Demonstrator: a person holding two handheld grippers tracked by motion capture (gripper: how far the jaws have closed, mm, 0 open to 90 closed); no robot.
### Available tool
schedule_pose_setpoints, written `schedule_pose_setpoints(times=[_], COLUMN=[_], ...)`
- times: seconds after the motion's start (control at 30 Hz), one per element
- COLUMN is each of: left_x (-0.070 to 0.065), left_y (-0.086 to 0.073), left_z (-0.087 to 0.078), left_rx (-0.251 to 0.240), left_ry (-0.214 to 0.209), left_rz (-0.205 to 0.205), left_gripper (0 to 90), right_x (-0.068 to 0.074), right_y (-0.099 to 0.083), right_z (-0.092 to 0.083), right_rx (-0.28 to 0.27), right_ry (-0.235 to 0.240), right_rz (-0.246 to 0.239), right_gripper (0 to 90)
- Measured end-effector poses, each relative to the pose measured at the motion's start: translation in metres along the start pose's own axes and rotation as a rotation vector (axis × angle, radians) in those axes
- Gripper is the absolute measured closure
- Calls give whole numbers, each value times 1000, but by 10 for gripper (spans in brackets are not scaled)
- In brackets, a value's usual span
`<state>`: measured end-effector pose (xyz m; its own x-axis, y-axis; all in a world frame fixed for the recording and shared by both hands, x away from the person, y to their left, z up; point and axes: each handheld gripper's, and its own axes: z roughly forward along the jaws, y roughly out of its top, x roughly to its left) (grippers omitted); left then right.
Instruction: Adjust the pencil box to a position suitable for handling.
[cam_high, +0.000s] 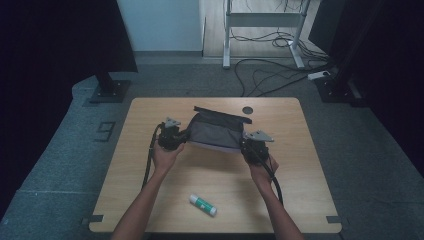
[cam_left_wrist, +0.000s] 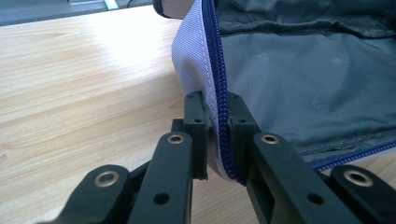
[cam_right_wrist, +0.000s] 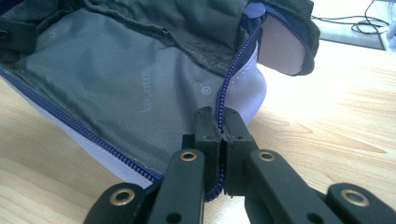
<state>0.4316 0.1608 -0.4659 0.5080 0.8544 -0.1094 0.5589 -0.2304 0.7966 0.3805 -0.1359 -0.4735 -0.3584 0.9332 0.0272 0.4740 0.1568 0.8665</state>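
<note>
A grey fabric pouch with a blue zipper lies unzipped in the middle of the wooden table. My left gripper is shut on its left edge; in the left gripper view the jaws pinch the pale fabric and blue zipper of the pouch. My right gripper is shut on the right edge; the right gripper view has its jaws clamped over the zipper beside the grey lining. The pouch mouth is held wide between them.
A white glue stick with a green label lies near the table's front edge, between the person's forearms. A dark round hole sits in the table behind the pouch. Cables and a desk frame stand on the floor beyond.
</note>
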Motion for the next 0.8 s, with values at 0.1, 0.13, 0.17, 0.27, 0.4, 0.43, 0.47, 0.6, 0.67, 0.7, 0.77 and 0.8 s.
schedule_pose_setpoints(times=[0.1, 0.13, 0.17, 0.27, 0.4, 0.43, 0.47, 0.6, 0.67, 0.7, 0.77, 0.8], left_x=[0, 0, 0, 0, 0, 0, 0, -1, -1, -1, -1, -1], left_y=[-2, -2, -2, -3, -6, -7, -8, -12, -13, -14, -15, -16], left_z=[-6, -6, -8, -13, -18, -19, -20, -26, -28, -30, -34, -35], left_rx=[-5, -5, -5, -7, -9, -10, -9, -14, -16, -16, -22, -22], left_ry=[-1, -1, -1, -2, -3, -4, -5, -9, -10, -12, -13, -14], left_rz=[4, 4, 8, 12, 12, 12, 10, 10, 13, 13, 16, 17], left_gripper=[821, 821, 821, 821, 821, 821, 821, 821, 821, 821, 821, 821], right_x=[3, 4, 4, 7, 11, 12, 12, 16, 18, 18, 21, 21], right_y=[0, 1, 1, 1, 0, 0, 0, -1, -1, -1, -2, -2], right_z=[-3, -4, -4, -8, -11, -12, -13, -17, -20, -20, -23, -23], right_rx=[-5, -7, -7, -20, -26, -29, -30, -37, -44, -44, -49, -49], right_ry=[6, 8, 8, 15, 18, 19, 21, 28, 33, 33, 40, 40], right_rz=[-3, -5, -5, -7, -12, -14, -15, -20, -24, -24, -26, -26], right_gripper=[862, 861, 861, 861, 861, 861, 861, 861, 861, 861, 861, 861])
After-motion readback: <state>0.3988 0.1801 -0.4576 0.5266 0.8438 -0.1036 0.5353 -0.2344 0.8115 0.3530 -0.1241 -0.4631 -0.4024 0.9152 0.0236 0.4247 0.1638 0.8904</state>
